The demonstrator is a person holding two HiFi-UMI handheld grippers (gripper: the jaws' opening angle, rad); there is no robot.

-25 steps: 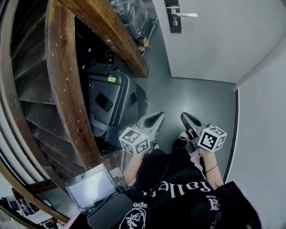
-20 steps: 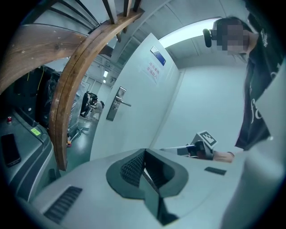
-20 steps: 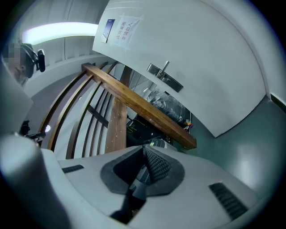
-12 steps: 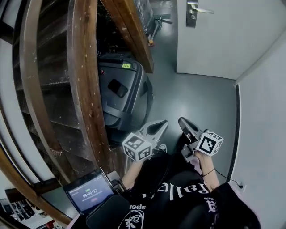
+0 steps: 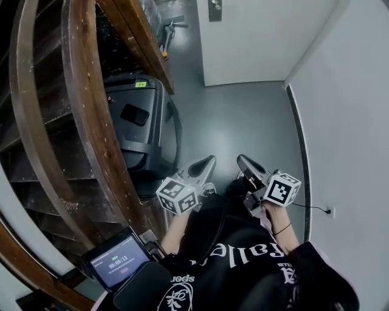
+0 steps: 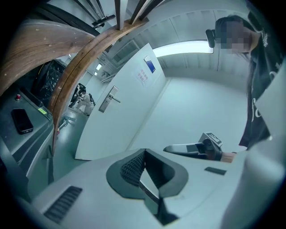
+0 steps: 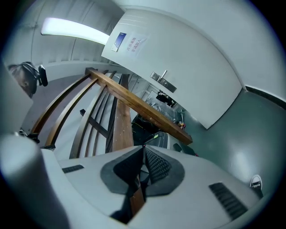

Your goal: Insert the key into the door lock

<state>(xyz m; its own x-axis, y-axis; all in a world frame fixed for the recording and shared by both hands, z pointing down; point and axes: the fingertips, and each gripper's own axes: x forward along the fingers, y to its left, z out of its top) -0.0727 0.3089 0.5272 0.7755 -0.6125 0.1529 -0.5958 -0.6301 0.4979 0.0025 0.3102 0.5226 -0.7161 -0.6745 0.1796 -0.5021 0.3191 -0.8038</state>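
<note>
The white door stands at the far end of the grey floor, its lock plate just inside the head view's top edge. The left gripper view shows the door handle and lock plate far off; the right gripper view shows the handle far off too. My left gripper and right gripper are held side by side low in front of the person, well short of the door. The jaws of both are pressed together. I see no key in either.
A wooden staircase fills the left, its sloping beam reaching toward the door. A grey case with a black phone on it stands under the stairs. A white wall bounds the right. A lit screen hangs at the person's chest.
The head view has swung, so the door and its lock plate now sit further left and higher. Both grippers keep about the same place and stay shut.
</note>
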